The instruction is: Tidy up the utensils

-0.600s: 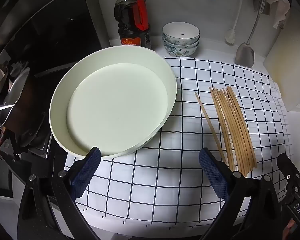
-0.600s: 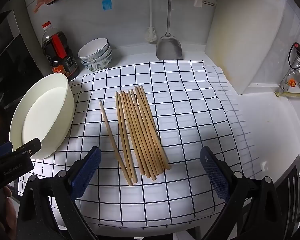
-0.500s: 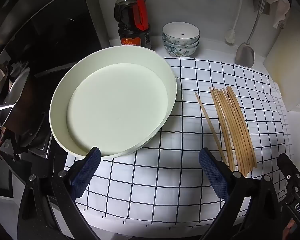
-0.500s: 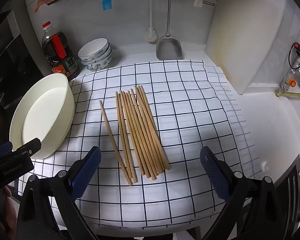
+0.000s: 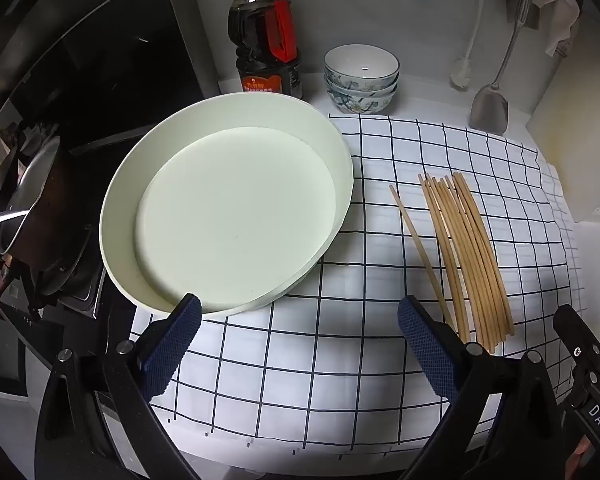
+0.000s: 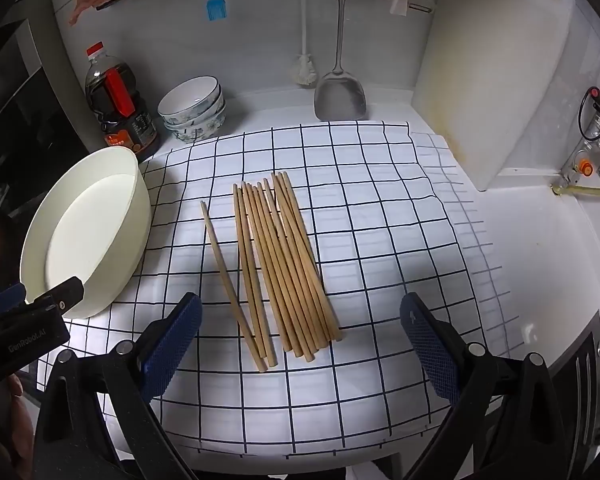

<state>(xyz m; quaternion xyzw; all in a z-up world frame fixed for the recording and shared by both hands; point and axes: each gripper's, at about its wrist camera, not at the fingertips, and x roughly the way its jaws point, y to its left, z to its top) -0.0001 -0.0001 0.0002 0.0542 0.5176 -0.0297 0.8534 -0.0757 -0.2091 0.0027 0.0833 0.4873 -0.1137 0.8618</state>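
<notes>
Your left gripper (image 5: 298, 344) hung over the checked cloth (image 5: 340, 360) with its jaws wide apart and empty. The round white tray (image 5: 332, 168) lay just past the left jaw; the bundle of chopsticks (image 5: 466, 252) lay to the right, one stick slightly apart.

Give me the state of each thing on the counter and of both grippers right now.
left gripper: open, empty
right gripper: open, empty
chopsticks: loose bundle lying flat on the checked cloth, one apart on the left
white basin: upright, empty
bowls: stacked, upright
sauce bottle: upright, capped
metal spatula: hanging at the wall
cutting board: leaning on the wall
</notes>
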